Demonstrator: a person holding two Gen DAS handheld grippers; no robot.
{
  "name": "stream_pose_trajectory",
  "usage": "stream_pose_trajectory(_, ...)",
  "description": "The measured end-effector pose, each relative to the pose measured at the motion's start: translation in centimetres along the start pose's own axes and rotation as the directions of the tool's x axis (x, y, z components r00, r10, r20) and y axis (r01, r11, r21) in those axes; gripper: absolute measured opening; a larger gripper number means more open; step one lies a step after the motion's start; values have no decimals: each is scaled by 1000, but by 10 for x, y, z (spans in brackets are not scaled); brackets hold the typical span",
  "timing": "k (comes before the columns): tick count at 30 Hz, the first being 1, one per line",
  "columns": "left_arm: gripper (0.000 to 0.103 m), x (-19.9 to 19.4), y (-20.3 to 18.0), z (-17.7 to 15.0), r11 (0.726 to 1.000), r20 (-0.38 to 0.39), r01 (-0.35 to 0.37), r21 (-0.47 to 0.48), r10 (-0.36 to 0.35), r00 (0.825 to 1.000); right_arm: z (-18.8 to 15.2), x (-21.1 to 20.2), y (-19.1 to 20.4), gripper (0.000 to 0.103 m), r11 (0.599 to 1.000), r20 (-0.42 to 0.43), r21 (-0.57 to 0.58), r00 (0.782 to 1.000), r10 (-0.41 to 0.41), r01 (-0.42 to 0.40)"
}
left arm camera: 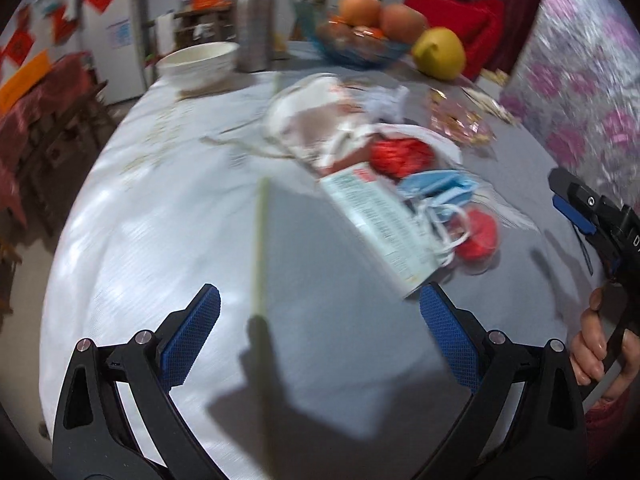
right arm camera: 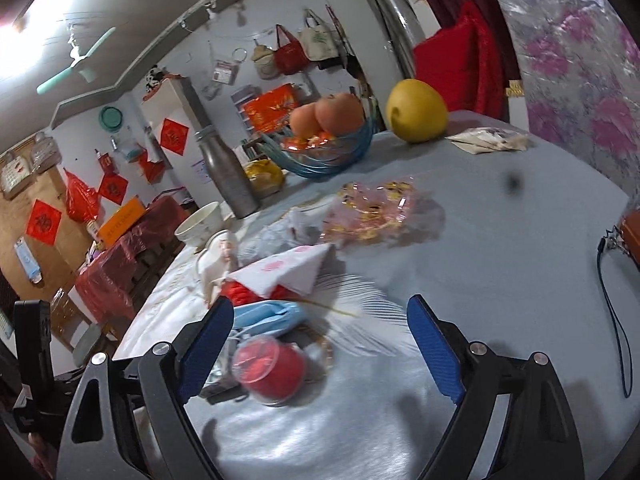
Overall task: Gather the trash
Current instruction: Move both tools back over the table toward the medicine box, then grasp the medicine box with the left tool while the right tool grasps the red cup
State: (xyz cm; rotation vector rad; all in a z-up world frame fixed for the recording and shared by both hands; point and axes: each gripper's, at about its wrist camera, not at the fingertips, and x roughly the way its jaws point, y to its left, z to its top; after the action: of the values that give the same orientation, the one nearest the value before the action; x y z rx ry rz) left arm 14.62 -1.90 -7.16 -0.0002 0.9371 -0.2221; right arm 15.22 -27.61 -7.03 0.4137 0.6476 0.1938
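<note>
Both grippers wide open, empty: left gripper [left arm camera: 320,316], right gripper [right arm camera: 320,336]. Trash pile [left arm camera: 384,168] mid-desk [left arm camera: 160,220]; red cup [right arm camera: 270,368] nearest right fingers. Risk: loose mask [right arm camera: 266,316], carton [left arm camera: 380,224] w/ motion blur, so misgrip or scatter likely.

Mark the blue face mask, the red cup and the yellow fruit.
blue face mask [right arm camera: 268,316]: right wrist view, on its folded blue body.
red cup [right arm camera: 276,372]: right wrist view, on its side wall.
yellow fruit [right arm camera: 416,110]: right wrist view, on the middle of its skin.
</note>
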Motion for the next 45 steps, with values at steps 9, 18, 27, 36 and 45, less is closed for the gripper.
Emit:
stream_pose_trajectory(9,96,35,-24,36,999,-5,-23,36,23,1000,-4,-1,-2,87,999,8,1,999,38,-38)
stream_pose_trajectory(18,97,18,36,22,986,-6,-162,-39,161,987,-5,-6,-8,87,996,19,48,997,72,-73)
stream_pose_trajectory(27,97,-12,54,26,992,67,-108,-62,112,991,-5,-7,-4,87,997,25,37,997,70,-71)
stream_pose_trajectory(36,97,33,39,45,991,-11,-130,-32,129,992,-5,-7,-5,87,996,20,34,996,87,-88)
stream_pose_trajectory(45,96,52,-14,30,992,-73,-48,120,58,996,-5,-6,-11,87,992,21,62,994,111,-112)
